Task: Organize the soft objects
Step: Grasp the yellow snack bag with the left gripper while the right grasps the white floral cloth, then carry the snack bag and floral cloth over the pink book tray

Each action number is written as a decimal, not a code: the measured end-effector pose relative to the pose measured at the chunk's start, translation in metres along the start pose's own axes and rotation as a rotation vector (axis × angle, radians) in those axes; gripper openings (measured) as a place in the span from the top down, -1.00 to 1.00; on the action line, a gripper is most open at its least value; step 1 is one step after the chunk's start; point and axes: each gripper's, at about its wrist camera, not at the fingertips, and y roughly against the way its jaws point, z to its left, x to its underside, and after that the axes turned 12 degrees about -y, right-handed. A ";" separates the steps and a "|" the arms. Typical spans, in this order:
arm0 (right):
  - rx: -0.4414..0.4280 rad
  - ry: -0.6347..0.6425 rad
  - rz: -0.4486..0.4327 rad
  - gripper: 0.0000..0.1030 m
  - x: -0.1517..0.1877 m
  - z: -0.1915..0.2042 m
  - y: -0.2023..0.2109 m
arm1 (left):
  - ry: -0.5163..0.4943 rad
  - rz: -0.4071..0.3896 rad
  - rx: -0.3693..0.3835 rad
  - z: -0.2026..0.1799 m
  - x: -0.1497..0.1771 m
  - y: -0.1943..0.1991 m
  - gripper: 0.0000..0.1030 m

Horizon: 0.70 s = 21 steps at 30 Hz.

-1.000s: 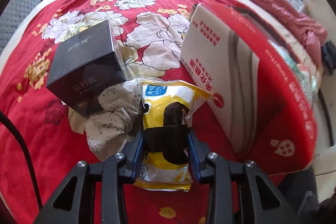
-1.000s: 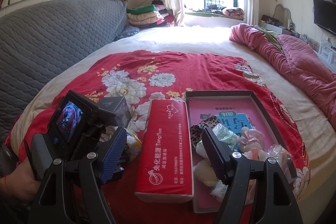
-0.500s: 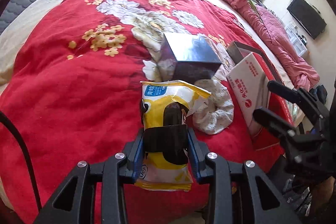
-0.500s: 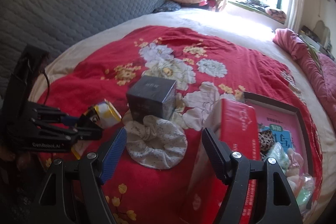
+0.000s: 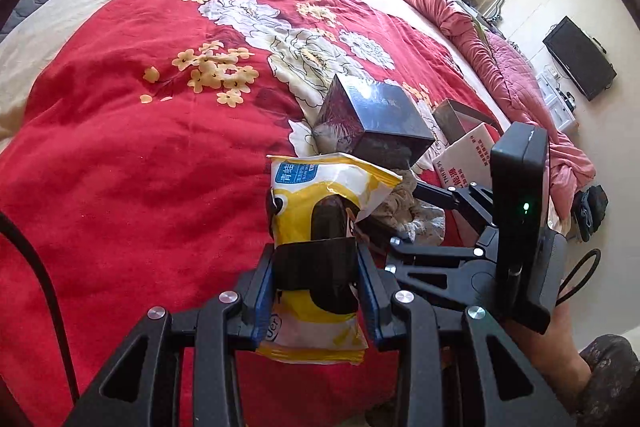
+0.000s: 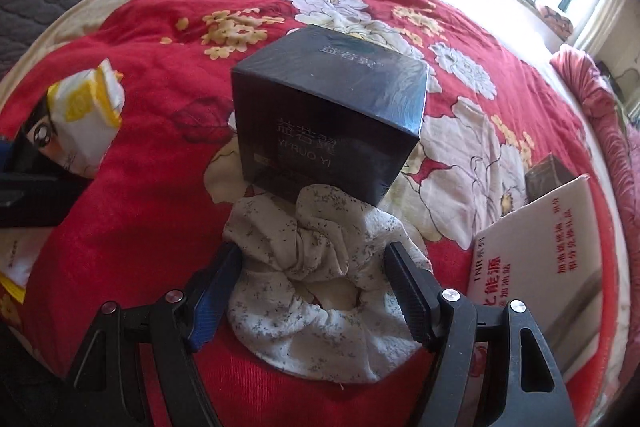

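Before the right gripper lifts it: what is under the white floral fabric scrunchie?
The white floral fabric scrunchie lies on the red flowered bedspread, red showing through its hole; anything beneath the fabric is hidden.

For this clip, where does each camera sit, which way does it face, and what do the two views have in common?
Left wrist: on the left gripper, angled down over the red floral bedspread; its jaws grip a yellow snack bag; the right gripper shows alongside.
Right wrist: on the right gripper, angled down at a white floral scrunchie between closing jaws.
Shared: bag, scrunchie, black box, red-and-white carton.
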 end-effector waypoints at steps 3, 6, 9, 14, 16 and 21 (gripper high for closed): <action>-0.028 -0.039 -0.048 0.54 -0.002 -0.008 0.012 | -0.007 -0.003 -0.001 -0.005 0.000 0.001 0.28; -0.081 -0.058 -0.101 0.61 -0.001 -0.014 0.038 | -0.028 -0.018 -0.017 -0.015 -0.002 0.005 0.28; -0.138 -0.111 -0.166 0.61 -0.002 -0.025 0.077 | -0.065 -0.043 -0.012 -0.035 -0.008 0.013 0.28; -0.141 -0.187 -0.282 0.61 -0.003 -0.061 0.140 | -0.145 -0.078 0.006 -0.083 -0.026 0.022 0.28; -0.104 -0.210 -0.320 0.61 -0.001 -0.081 0.161 | -0.180 -0.086 0.017 -0.104 -0.035 0.023 0.28; -0.022 -0.311 -0.386 0.61 0.012 -0.140 0.198 | -0.262 -0.084 0.044 -0.158 -0.053 0.015 0.28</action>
